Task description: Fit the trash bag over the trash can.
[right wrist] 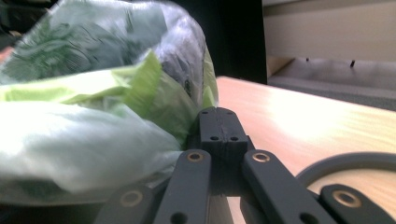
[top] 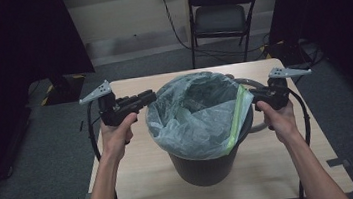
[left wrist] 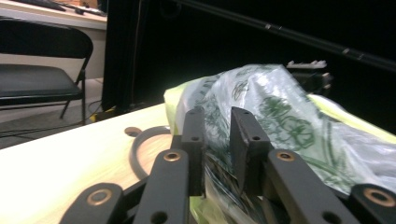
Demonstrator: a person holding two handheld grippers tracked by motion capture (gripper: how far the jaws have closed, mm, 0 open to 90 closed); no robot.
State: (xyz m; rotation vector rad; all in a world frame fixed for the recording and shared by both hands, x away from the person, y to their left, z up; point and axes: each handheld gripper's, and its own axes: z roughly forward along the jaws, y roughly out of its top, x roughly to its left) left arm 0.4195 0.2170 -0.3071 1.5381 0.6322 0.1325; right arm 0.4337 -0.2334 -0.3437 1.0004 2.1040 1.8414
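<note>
On the pale wooden table (top: 138, 174) stands a dark bin (top: 203, 164), lined with a thin translucent bag (top: 193, 112) printed with green figures and edged in yellow-green — the bag's rim is turned out over the bin's lip and its loose top bulges up above the opening. A person's two forearms come in from the near edge, one hand on each side of the bin.

The left gripper (top: 147, 98) lies level and points at the bag's left side, its tips at the plastic just where the film folds over the rim. Seen along its own jaws in the left gripper view, the left gripper (left wrist: 218, 122) stands a little apart, with crinkled film lying in the narrow gap between the two pads; whether the pads press on that film I cannot tell.

The right gripper (top: 253, 96) comes in from the opposite side at the yellow-green edge. In the right gripper view the right gripper (right wrist: 219, 113) has its pads closed flat against each other, right beside the bag's folded edge — no film shows between them.

A dark ring-shaped handle (top: 255, 126) curves out on the table beside the bin, and a folding chair (top: 221, 11) stands past the table's far edge.
</note>
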